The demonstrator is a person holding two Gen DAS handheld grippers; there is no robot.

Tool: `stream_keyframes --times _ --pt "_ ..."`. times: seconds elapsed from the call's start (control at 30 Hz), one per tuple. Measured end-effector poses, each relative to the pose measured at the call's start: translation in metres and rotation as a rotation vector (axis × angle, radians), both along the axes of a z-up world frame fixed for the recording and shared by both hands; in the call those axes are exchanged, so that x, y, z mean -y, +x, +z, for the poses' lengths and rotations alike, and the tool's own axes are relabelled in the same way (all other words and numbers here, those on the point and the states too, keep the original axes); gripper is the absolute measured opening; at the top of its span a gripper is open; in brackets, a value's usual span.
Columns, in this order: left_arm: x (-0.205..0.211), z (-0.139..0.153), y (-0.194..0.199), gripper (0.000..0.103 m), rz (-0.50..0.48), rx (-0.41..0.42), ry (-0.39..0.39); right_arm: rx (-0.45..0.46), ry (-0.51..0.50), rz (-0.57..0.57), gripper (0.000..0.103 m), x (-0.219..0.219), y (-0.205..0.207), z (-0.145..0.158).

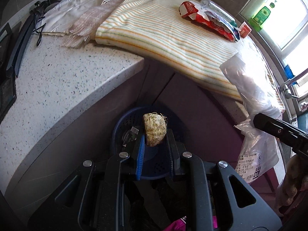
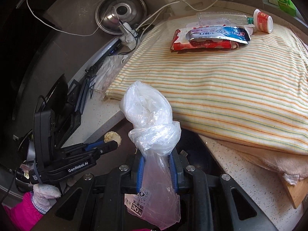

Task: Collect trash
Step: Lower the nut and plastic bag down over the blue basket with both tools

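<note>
The left gripper [image 1: 155, 144] has its fingers clamped on a pale vegetable stub [image 1: 154, 129], which hangs right above the blue basket [image 1: 123, 127] down by the table's corner. The right gripper [image 2: 156, 165], off to its side, pinches a knotted plastic bag [image 2: 152, 127] upright, not yet over the basket.

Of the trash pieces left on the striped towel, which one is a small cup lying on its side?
The red-and-white cup at the towel's far right end; the others beside it are flat wrappers and a clear plastic tray.
</note>
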State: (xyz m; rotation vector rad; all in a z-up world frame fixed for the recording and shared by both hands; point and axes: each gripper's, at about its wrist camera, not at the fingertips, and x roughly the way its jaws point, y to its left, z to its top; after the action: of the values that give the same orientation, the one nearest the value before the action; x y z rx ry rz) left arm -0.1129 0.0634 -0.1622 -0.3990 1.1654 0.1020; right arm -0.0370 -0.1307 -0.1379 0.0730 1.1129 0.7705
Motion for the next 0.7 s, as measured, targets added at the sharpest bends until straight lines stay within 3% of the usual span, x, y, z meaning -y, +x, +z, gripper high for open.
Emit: stream_keyframes --times 0.7 --pt "0.015 -0.082 -0.003 0.019 -0.068 -0.166 -0.007 -0.078 -0.153 -0.001 0.023 -0.022 -0.011 -0.084"
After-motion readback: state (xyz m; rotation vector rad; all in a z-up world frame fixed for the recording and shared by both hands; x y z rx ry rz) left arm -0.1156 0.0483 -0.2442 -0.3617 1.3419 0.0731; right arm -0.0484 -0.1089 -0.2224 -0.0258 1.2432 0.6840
